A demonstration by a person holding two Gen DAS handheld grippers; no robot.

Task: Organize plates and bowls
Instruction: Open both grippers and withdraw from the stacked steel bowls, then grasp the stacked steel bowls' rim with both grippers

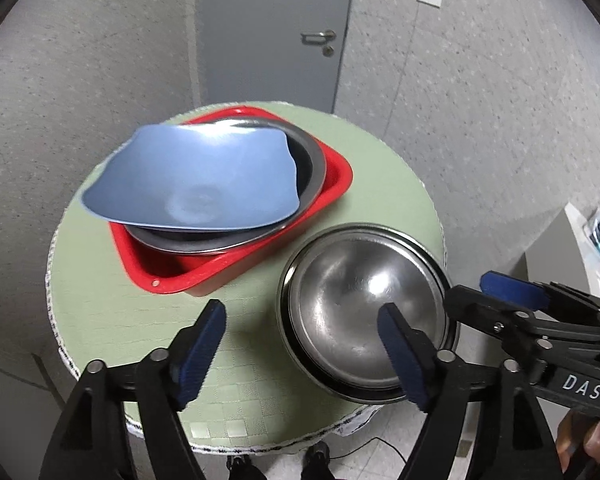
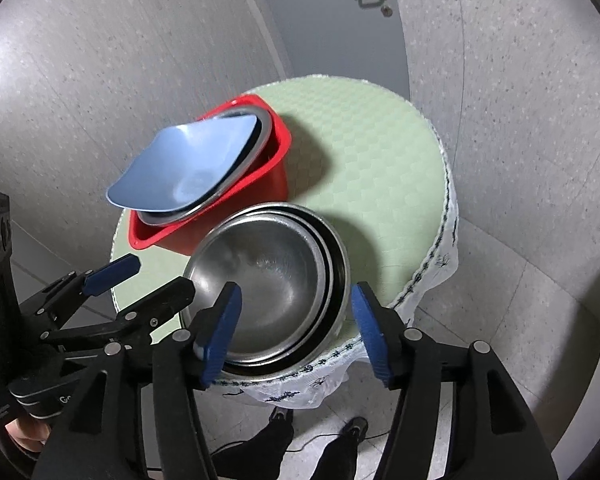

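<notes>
A blue plate [image 1: 196, 184] lies tilted on a steel plate [image 1: 308, 168] inside a red tub [image 1: 336, 184] on the round green table [image 1: 112, 292]. A stack of steel bowls [image 1: 360, 308] sits to the tub's right, near the table's front edge. My left gripper [image 1: 300, 344] is open and empty, above the table between tub and bowls. My right gripper [image 2: 296, 328] is open and empty, its fingers either side of the bowl stack's [image 2: 268, 284] near rim. The blue plate [image 2: 188, 168] and red tub [image 2: 276, 152] show in the right wrist view too.
The table [image 2: 380, 160] has a white fringed cloth edge. A grey door [image 1: 272, 28] stands behind it. The person's feet [image 2: 320, 432] are on the floor below. A grey box [image 1: 572, 248] with papers is at the right.
</notes>
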